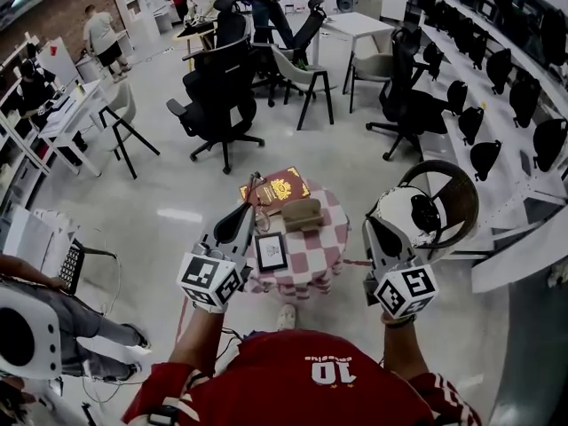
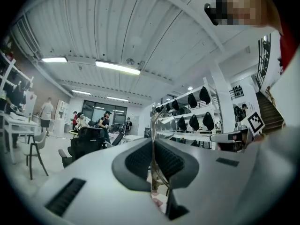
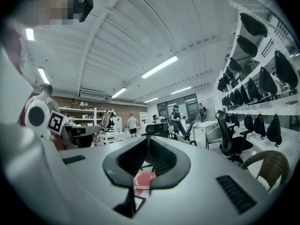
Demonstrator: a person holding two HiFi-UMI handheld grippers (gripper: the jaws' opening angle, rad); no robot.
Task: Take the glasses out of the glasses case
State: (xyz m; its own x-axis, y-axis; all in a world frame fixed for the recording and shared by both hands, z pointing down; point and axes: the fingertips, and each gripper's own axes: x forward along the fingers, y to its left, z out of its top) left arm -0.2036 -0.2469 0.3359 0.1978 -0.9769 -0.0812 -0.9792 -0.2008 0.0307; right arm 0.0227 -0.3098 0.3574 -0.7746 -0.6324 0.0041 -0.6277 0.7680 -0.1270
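A small round table with a pink checked cloth point(image 1: 327, 248) stands in front of me. On it lies the brown glasses case point(image 1: 302, 214), just below a red book point(image 1: 277, 187). My left gripper point(image 1: 247, 213) is over the table's left side, shut on thin wire-framed glasses point(image 1: 260, 216). In the left gripper view the glasses point(image 2: 155, 130) stand edge-on, pinched between the jaws of the left gripper point(image 2: 153, 146). My right gripper point(image 1: 424, 213) is raised to the right of the table, off it. The right gripper point(image 3: 149, 148) is shut with nothing in it.
A small framed picture point(image 1: 271, 251) lies on the table's near side. A wicker chair point(image 1: 457, 193) stands close behind my right gripper. Black office chairs point(image 1: 217, 96) and white desks point(image 1: 355, 23) fill the room beyond. A seated person's leg point(image 1: 80, 318) is at the left.
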